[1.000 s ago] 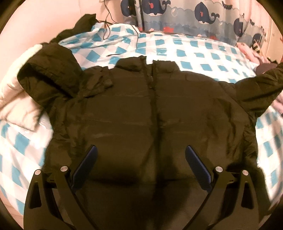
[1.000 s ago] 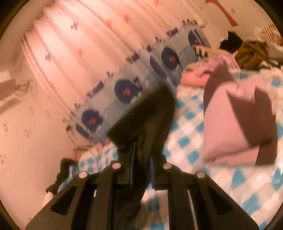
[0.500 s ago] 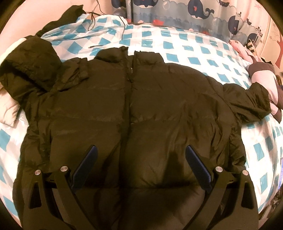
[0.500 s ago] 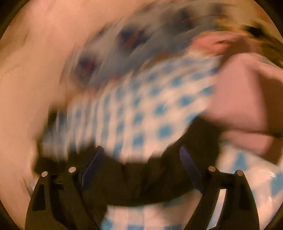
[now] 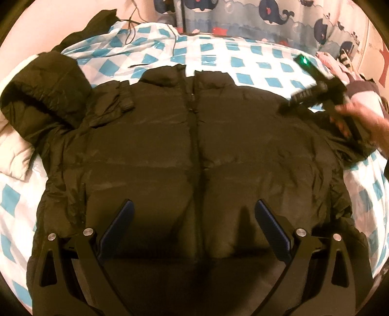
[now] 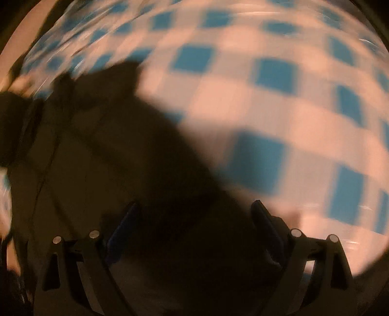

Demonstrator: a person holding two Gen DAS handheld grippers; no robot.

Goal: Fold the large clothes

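Jacket (image 5: 194, 150), dark and quilted, lies spread front-up on a blue-and-white checked bedsheet (image 5: 255, 58), zip closed. Its long axis runs from the hem under the left gripper (image 5: 193, 220) up to the collar (image 5: 184, 75), which points toward the whale-print curtain (image 5: 267, 14) at the far side of the bed. The hood (image 5: 43, 90) lies bunched at one shoulder, on the left of that view. The left gripper hovers over the lower front, jaws wide apart with nothing between them. The right gripper (image 6: 194, 223), carried by a hand (image 5: 362, 116) near the opposite sleeve, is opening, dark fabric beneath it but not pinched. Padding looks soft, bulky and light, the shell probably slick, so it should spring back from a fold; sleeve cuffs and hem corners seem the surest places to grasp.
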